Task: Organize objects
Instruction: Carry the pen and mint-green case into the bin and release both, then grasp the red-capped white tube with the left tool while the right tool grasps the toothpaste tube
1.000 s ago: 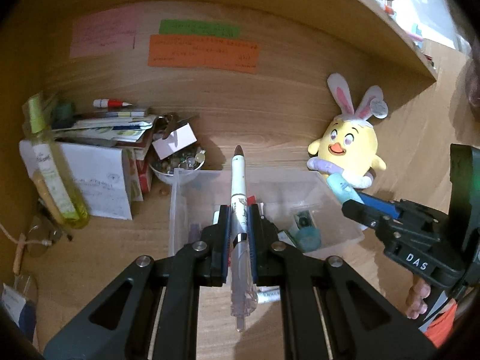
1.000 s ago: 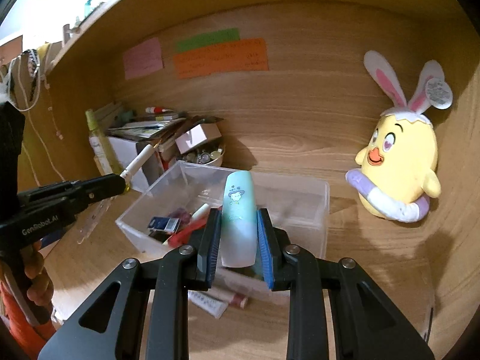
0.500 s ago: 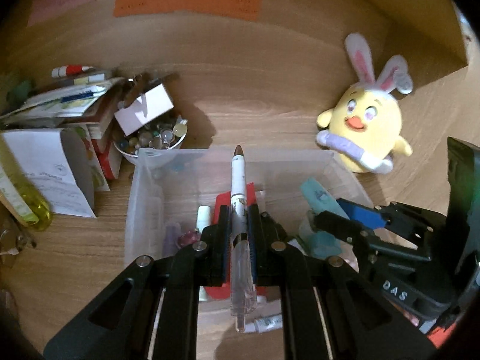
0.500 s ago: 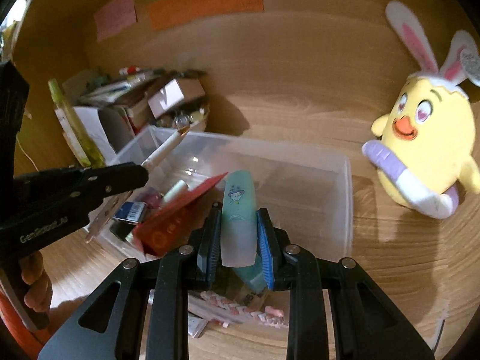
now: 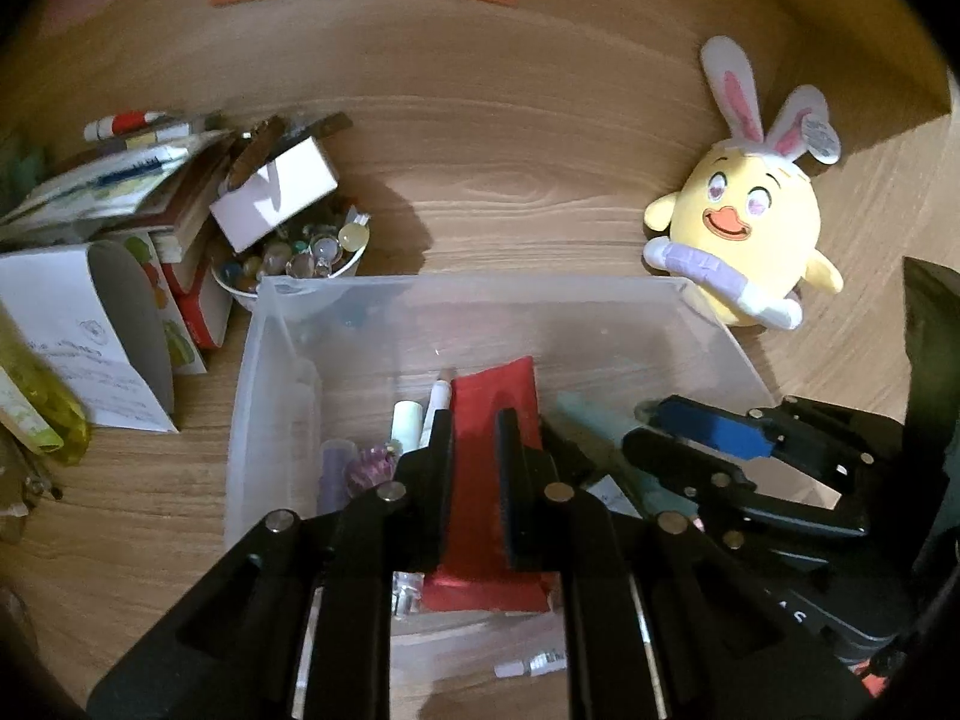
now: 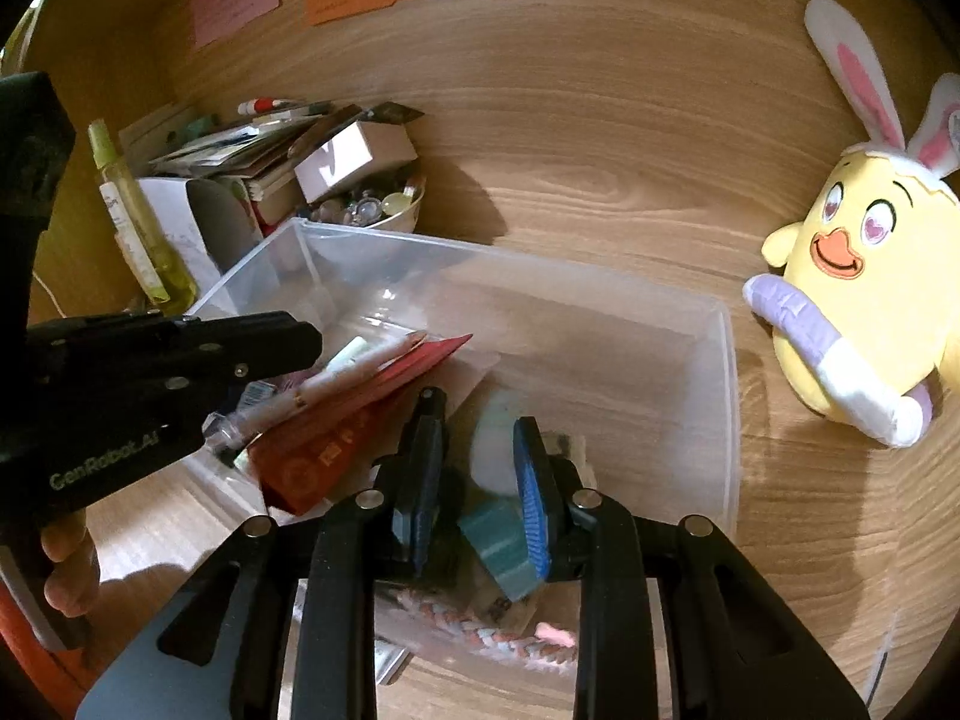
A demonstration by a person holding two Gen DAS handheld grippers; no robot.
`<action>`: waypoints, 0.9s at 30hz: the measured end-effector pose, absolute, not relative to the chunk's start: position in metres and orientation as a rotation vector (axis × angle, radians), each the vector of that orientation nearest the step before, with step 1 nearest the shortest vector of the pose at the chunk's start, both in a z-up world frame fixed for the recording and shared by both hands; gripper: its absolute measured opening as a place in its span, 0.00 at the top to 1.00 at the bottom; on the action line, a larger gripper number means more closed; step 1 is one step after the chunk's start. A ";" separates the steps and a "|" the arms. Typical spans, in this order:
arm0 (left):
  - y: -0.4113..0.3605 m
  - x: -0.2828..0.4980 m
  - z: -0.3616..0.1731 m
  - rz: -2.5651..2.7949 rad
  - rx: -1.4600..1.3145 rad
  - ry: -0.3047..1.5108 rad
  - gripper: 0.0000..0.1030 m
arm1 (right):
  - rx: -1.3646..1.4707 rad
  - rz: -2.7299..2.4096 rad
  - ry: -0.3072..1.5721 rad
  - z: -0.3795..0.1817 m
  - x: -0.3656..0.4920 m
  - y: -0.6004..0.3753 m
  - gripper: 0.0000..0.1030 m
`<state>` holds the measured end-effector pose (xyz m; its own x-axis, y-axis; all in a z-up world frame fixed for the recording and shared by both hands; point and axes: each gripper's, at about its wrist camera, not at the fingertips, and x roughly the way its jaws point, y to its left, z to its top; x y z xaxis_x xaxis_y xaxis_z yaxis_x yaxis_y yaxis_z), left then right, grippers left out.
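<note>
I see a wooden desk [image 5: 510,192] carrying everything. On it sits a clear bin [image 5: 252,372], with a bowl of beads [image 5: 288,258] touching its far left corner. A plush chick [image 6: 864,300] lies right of the bin. At left I see a paper stack [image 5: 108,180] and a yellow bottle [image 6: 138,228].

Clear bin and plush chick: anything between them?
Nothing. Only a bare strip of wooden desktop separates the clear bin from the plush chick, clearest in the right wrist view.
</note>
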<state>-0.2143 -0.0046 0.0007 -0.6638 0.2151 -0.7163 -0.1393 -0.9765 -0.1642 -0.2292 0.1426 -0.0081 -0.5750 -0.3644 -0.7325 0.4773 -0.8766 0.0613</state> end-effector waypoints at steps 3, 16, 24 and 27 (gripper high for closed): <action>-0.003 -0.204 0.007 2.700 -1.149 -0.133 0.86 | 1.076 -2.411 0.181 -0.004 -0.225 0.144 0.75; 0.003 -0.124 0.027 2.749 -1.021 -0.054 0.49 | 0.934 -2.396 0.233 0.020 -0.160 0.163 0.63; 0.022 -0.096 -0.006 2.687 -1.108 0.018 0.47 | 0.975 -2.343 0.246 -0.003 -0.132 0.171 0.57; 0.024 -0.102 -0.026 2.651 -1.188 -0.004 0.47 | 1.029 -2.312 0.282 -0.020 -0.132 0.167 0.57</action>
<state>-0.1025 0.0241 -0.0262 -0.6426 0.2148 -0.7355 -0.2123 -0.9722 -0.0984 -0.1321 0.1666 -0.0199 -0.5295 -0.4275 -0.7327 0.5909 -0.8056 0.0430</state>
